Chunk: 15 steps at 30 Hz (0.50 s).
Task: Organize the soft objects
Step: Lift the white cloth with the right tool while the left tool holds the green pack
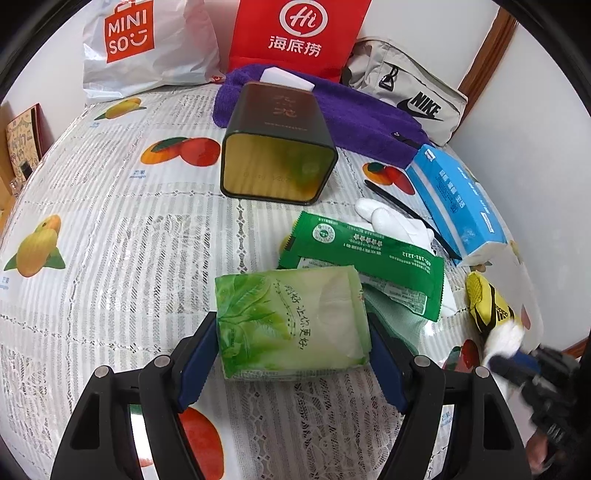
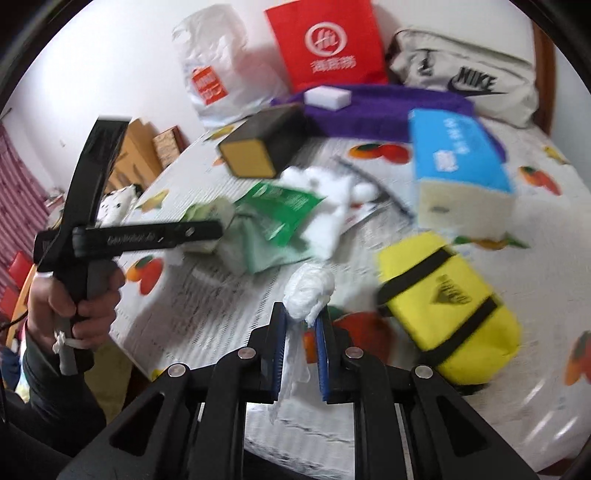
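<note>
My left gripper is shut on a light green tissue pack resting on the tablecloth. Behind it lie a dark green sachet and white cotton balls. My right gripper is shut on a white knitted cloth held above the table; it also shows in the left wrist view. A yellow pouch lies right of it. The left gripper shows in the right wrist view, closed on the pack.
A dark tin lies on its side at mid table. A blue tissue box, a purple towel with a white sponge, a Nike bag, a red bag and a Miniso bag stand behind.
</note>
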Motion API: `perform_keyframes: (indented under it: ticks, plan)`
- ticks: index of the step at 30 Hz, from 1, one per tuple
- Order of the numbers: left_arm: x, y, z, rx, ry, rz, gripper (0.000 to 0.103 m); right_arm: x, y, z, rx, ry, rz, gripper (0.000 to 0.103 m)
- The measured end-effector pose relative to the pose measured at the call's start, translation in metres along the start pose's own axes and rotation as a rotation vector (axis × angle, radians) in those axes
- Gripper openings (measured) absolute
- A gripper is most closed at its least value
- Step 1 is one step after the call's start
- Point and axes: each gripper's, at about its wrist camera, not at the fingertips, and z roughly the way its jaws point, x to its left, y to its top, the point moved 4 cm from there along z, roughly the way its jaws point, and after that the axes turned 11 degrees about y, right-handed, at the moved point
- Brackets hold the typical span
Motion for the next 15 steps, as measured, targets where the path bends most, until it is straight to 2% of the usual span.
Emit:
perform_keyframes:
  ticks: [5,9,15]
  plan:
    - [0.001,0.003,-0.005,-0.032,0.048,0.014,0.073,-0.032,0.014,-0.021,-0.040,-0.125,0.024,0.015]
    - [0.003,0.010,-0.010,-0.048,0.070,0.015,0.072,-0.059,0.019,-0.032,-0.043,-0.174,0.056,0.015]
    - [0.006,0.021,-0.005,-0.040,0.106,-0.001,0.072,-0.092,0.023,-0.021,0.020,-0.176,0.110,0.015]
